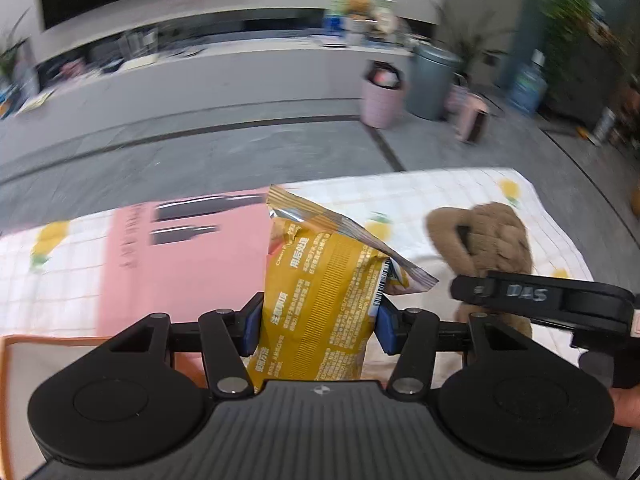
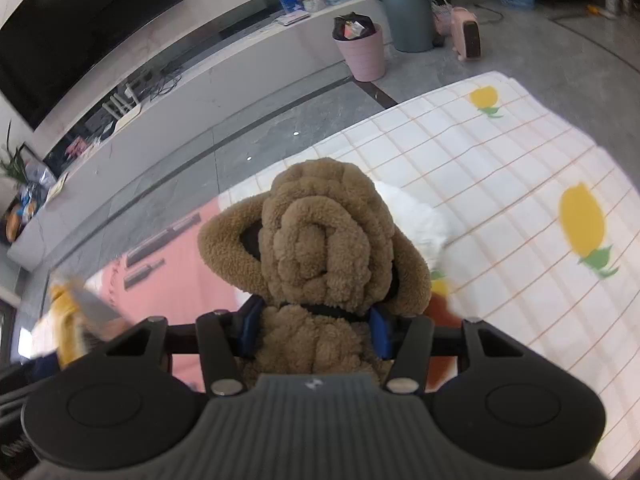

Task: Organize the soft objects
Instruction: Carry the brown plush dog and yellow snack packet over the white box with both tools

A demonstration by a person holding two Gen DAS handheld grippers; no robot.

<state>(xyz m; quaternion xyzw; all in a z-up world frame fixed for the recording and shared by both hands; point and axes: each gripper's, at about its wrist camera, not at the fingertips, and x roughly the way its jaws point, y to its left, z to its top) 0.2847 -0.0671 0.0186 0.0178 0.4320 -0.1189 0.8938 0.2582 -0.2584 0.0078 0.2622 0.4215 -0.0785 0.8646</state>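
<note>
Mid-carry: left gripper (image 1: 318, 326) clamped on yellow wet-wipe pack (image 1: 320, 300), right gripper (image 2: 316, 330) clamped on brown plush dog (image 2: 320, 248), both held above the lemon-print quilt (image 2: 520, 184). Next: pick drop spots, lower, release.

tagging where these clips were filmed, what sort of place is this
Most likely a home living room: a big dark TV hangs on the wall above a long low console, and a pink bin and a small heater stand on the grey tiled floor.
</note>
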